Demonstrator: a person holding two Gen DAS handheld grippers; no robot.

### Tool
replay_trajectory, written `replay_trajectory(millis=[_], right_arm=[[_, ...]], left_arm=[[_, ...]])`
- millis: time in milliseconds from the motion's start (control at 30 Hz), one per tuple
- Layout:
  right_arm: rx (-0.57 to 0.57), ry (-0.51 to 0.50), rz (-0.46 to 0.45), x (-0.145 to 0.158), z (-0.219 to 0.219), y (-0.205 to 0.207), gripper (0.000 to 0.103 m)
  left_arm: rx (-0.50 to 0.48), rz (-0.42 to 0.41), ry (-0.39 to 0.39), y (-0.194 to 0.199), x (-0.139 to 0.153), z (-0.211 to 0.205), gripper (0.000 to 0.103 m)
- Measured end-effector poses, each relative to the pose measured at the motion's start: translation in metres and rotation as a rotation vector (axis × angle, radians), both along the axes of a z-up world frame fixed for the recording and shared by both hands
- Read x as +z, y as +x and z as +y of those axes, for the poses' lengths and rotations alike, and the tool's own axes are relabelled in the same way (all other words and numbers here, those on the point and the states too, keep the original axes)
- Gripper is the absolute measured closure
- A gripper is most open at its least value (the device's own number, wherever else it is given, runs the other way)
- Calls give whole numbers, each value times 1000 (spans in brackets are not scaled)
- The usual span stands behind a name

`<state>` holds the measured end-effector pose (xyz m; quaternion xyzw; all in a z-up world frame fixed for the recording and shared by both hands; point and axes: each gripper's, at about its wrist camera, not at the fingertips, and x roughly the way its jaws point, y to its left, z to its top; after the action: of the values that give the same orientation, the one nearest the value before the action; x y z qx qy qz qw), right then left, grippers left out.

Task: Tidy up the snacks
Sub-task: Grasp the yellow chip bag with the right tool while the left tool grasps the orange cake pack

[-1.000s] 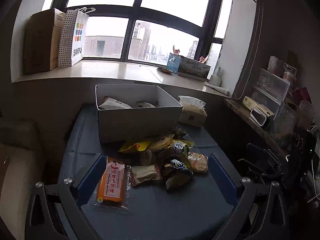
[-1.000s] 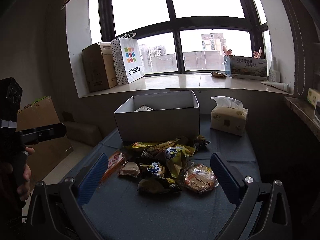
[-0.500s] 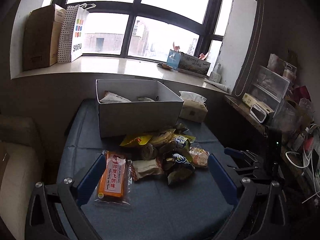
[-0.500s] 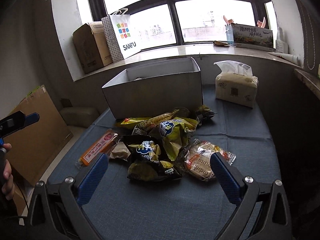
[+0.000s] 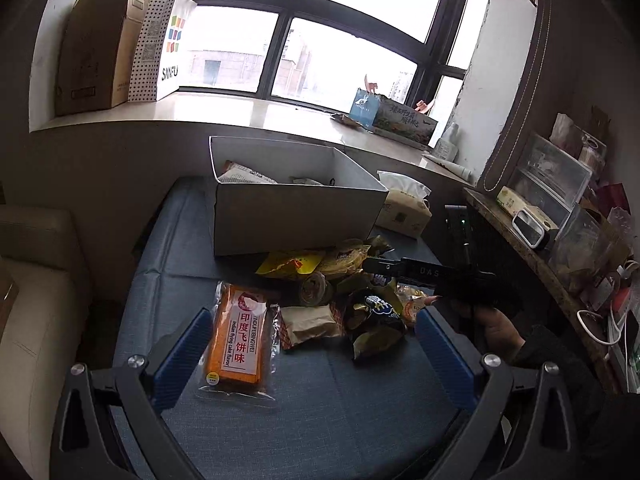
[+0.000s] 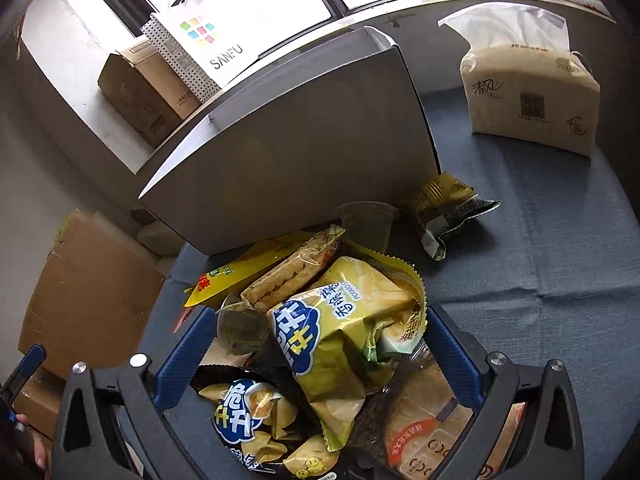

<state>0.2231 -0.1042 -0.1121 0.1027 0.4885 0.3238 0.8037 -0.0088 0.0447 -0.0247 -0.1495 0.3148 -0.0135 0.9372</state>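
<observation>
Right gripper (image 6: 316, 344) jaws apart, yellow chip bag (image 6: 344, 336) between them; left gripper (image 5: 312, 348) jaws apart, empty

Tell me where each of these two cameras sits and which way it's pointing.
Left wrist: on the left claw, held back over the table's near end, facing the window; its open fingers frame the orange flatbread pack, and the right hand shows holding its tool.
Right wrist: on the right claw, low over the snack pile, angled down; open fingers straddle the yellow chip bag.
Shared: white box, tissue pack, SANFU bag.
</observation>
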Motion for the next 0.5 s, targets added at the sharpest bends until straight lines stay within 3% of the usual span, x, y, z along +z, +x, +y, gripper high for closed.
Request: replay_trajectory(millis=[33, 67, 133, 167, 400, 500], right_arm=[[-3, 20, 29, -6, -2, 2, 9], [-23, 30, 34, -8, -6, 3, 31], [-46, 83, 33, -10, -16, -2, 35], [-41, 100, 37, -9, -19, -6, 46], [-92, 156, -95, 33, -52, -44, 50], [-112, 157, -155, 55, -65, -64, 50]], left_arm=[[2, 1, -1, 0, -1, 1, 0], [4, 3, -1, 0, -1, 2, 0], [6, 8, 1, 1, -4, 4, 0], [7, 13, 0, 2, -6, 5, 0], [-12, 123, 11, 23, -44, 18, 0], [-34, 193, 58, 40, -67, 18, 0]])
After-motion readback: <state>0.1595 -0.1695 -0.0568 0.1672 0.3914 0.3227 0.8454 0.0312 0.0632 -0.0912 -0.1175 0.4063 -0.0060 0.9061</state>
